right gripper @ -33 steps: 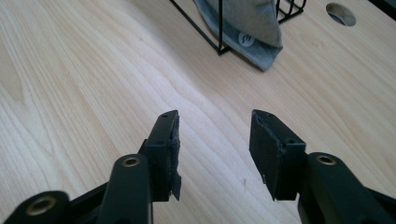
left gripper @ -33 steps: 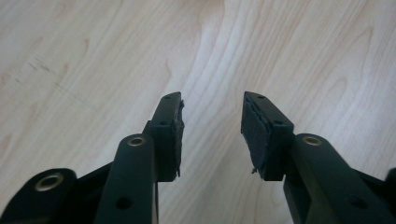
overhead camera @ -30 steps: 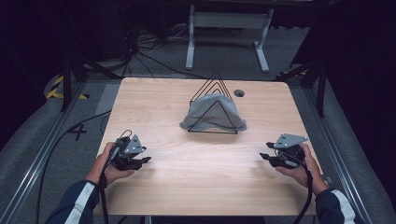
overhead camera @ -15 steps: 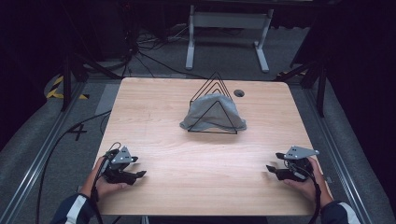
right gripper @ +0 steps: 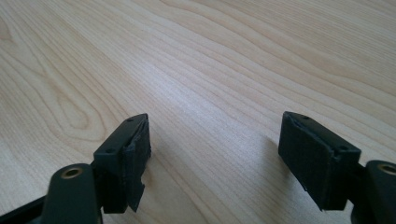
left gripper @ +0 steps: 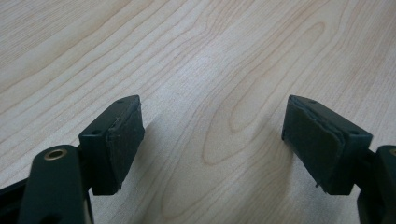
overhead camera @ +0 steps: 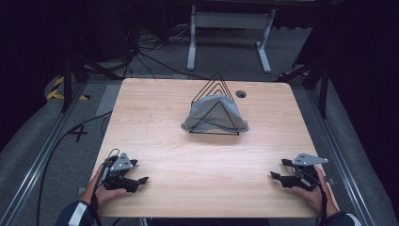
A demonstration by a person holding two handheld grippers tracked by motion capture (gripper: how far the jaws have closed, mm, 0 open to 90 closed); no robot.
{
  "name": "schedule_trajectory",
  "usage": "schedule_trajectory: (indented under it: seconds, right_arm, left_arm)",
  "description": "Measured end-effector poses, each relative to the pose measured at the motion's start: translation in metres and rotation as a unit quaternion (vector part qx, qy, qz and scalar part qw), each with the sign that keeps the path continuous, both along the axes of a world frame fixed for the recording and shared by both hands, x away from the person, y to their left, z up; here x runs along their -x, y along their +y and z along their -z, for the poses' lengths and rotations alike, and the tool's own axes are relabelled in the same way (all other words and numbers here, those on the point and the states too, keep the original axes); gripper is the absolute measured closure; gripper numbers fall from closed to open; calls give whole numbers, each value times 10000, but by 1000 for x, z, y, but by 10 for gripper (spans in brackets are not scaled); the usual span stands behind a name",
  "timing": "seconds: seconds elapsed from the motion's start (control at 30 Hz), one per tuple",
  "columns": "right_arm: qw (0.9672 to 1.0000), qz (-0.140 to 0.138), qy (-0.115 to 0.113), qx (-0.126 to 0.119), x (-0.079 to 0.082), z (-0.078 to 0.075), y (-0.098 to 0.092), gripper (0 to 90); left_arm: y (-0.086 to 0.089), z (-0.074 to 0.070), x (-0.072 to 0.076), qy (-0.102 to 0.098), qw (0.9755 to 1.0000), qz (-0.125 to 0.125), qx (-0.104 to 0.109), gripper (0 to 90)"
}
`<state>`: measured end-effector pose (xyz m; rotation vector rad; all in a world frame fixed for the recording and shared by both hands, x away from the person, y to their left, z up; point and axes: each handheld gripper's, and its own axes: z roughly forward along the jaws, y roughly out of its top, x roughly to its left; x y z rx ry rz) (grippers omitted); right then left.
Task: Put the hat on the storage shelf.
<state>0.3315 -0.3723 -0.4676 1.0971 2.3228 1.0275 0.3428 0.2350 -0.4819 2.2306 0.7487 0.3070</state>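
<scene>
Both grippers have their fingers spread wide with nothing between them. In the left gripper view the two black pads (left gripper: pixel 116 140) stand well apart over bare wood grain, and the right gripper view shows the same wide gap between its pads (right gripper: pixel 128 154). From the high view, the left gripper (overhead camera: pixel 136 172) sits at the near left corner of the tabletop (overhead camera: pixel 155 117), held in the person's left hand (overhead camera: pixel 106 188), jaws pointing toward the middle. The right gripper (overhead camera: pixel 280 169) sits at the near right corner in the right hand (overhead camera: pixel 313 188), jaws pointing left toward the middle. A black wire rack (overhead camera: pixel 214 89) of nested triangles stands near the far edge, just right of centre, with a grey cloth (overhead camera: pixel 211 113) draped through it and spreading onto the wood on both sides. A small dark hole (overhead camera: pixel 241 93) lies just beside the rack, close to the far edge.
</scene>
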Motion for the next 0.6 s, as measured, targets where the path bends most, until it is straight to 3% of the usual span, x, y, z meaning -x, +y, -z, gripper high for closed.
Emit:
schedule_trajectory:
  seconds: [0.13,0.27,0.6]
  right_arm:
    - [9998,167,0,76,-1,0,0,189]
    - [9995,301,19,52,0,0,0,186]
    - [9994,330,24,58,0,0,0,176]
  left_arm:
    - [0,0,-2,43,10000,-63,-2,187]
    - [0,0,-5,34,9999,-96,-32,186]
    - [0,0,-5,39,9999,-102,-34,182]
